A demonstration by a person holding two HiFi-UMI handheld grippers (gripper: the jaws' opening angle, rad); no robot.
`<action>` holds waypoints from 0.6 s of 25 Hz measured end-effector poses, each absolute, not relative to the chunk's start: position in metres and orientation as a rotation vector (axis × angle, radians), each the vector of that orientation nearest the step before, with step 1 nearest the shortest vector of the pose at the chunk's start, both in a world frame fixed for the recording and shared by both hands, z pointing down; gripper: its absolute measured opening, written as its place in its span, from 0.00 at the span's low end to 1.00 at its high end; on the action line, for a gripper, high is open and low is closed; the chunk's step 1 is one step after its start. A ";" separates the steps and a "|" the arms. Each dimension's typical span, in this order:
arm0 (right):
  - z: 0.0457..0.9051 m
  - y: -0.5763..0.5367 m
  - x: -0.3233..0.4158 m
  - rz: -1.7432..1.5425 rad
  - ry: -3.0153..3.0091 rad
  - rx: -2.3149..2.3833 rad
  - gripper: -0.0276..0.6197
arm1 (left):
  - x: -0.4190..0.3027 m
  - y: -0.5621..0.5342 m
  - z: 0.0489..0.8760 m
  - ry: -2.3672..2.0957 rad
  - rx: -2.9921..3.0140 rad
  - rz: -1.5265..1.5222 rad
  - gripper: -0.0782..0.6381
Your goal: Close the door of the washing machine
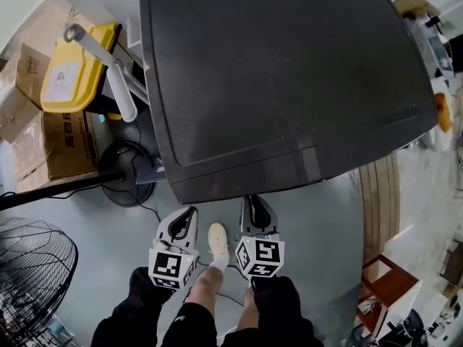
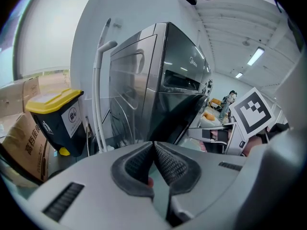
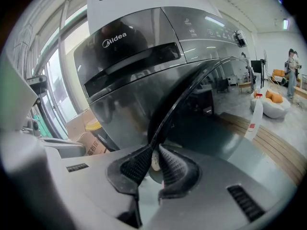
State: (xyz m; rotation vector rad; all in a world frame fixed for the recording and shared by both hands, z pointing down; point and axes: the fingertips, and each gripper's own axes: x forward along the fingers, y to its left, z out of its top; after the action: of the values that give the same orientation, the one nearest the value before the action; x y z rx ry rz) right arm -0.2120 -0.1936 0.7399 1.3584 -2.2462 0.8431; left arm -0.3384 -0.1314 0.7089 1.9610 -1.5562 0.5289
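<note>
The door (image 3: pixel 206 119) stands swung well out from the front of the washer (image 3: pixel 139 51), so none of the closing is done yet. The right gripper (image 3: pixel 156 148) is at the door's free edge, its jaws a narrow slit apart with the rim at their tips, apparently unclamped. The left gripper (image 2: pixel 154 145) is clenched on nothing. The whole swing to the latch is left.

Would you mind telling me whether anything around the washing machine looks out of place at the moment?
Yes: the round dark door of the washing machine stands swung out from the front rather than shut, its rim reaching down towards the right gripper. Nothing else looks spilled or damaged.
</note>
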 end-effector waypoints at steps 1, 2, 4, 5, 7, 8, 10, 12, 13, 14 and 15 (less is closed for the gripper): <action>0.737 -0.192 -0.211 0.838 -2.252 1.359 0.13 | -0.337 -0.130 0.707 -1.560 1.963 0.527 0.15; 0.733 -0.191 -0.210 0.832 -2.258 1.356 0.13 | -0.335 -0.129 0.704 -1.564 1.966 0.526 0.15; 0.725 -0.187 -0.206 0.813 -2.271 1.343 0.13 | -0.331 -0.127 0.696 -1.572 1.971 0.523 0.15; 0.719 -0.185 -0.204 0.800 -2.277 1.338 0.13 | -0.329 -0.127 0.691 -1.577 1.975 0.520 0.15; 0.703 -0.184 -0.196 0.771 -2.291 1.333 0.13 | -0.322 -0.127 0.675 -1.588 1.985 0.511 0.15; 0.692 -0.183 -0.192 0.756 -2.298 1.333 0.13 | -0.319 -0.127 0.664 -1.596 1.991 0.505 0.15; 0.666 -0.181 -0.182 0.727 -2.313 1.336 0.13 | -0.313 -0.128 0.638 -1.614 2.003 0.492 0.15; 0.637 -0.179 -0.173 0.690 -2.335 1.335 0.13 | -0.307 -0.127 0.610 -1.636 2.018 0.478 0.15; 0.622 -0.179 -0.168 0.665 -2.350 1.333 0.13 | -0.304 -0.127 0.595 -1.649 2.031 0.474 0.15; 0.606 -0.180 -0.164 0.637 -2.366 1.330 0.14 | -0.299 -0.128 0.581 -1.662 2.050 0.471 0.15; 0.590 -0.181 -0.158 0.608 -2.382 1.329 0.14 | -0.294 -0.129 0.565 -1.675 2.071 0.466 0.15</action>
State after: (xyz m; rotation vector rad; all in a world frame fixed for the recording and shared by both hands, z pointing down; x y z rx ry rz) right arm -0.1583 -0.1814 0.5896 1.3293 -2.3821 0.6076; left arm -0.2939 -0.1294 0.5652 2.0706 -1.6750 0.4662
